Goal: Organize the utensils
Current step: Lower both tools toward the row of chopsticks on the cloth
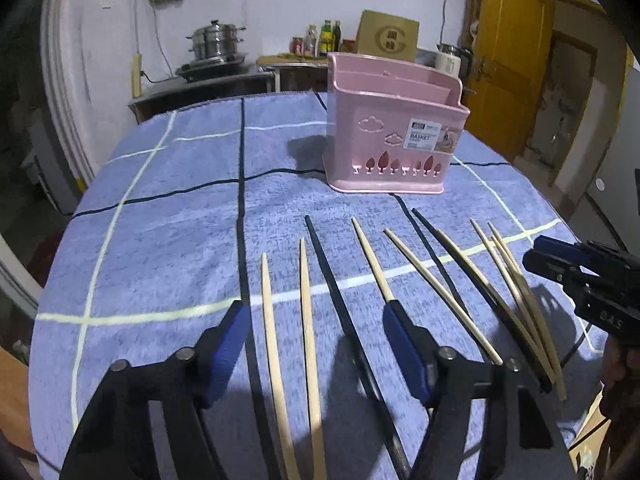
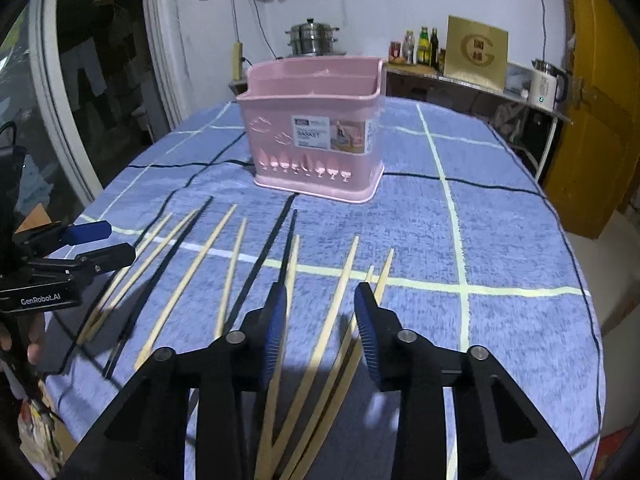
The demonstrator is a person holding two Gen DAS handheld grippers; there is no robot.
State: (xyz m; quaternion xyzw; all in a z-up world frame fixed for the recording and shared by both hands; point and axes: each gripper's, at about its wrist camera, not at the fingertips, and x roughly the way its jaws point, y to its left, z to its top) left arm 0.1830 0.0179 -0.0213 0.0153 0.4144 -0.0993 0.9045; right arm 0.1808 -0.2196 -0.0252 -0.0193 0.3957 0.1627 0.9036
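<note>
A pink utensil basket (image 1: 394,140) stands upright on the blue checked tablecloth (image 1: 168,232); it also shows in the right wrist view (image 2: 316,136). Several pale wooden chopsticks (image 1: 306,320) and black chopsticks (image 1: 340,300) lie in a row in front of it, also seen in the right wrist view (image 2: 188,276). My left gripper (image 1: 316,340) is open, low over the left chopsticks. My right gripper (image 2: 322,332) is open over wooden chopsticks (image 2: 332,320) at the row's right end. Nothing is held.
Behind the table a counter holds a steel steamer pot (image 1: 216,42), bottles (image 1: 328,38), a cardboard box (image 1: 388,40) and a white kettle (image 2: 546,84). A yellow door (image 1: 508,60) is at the right. The cloth right of the chopsticks is bare (image 2: 520,240).
</note>
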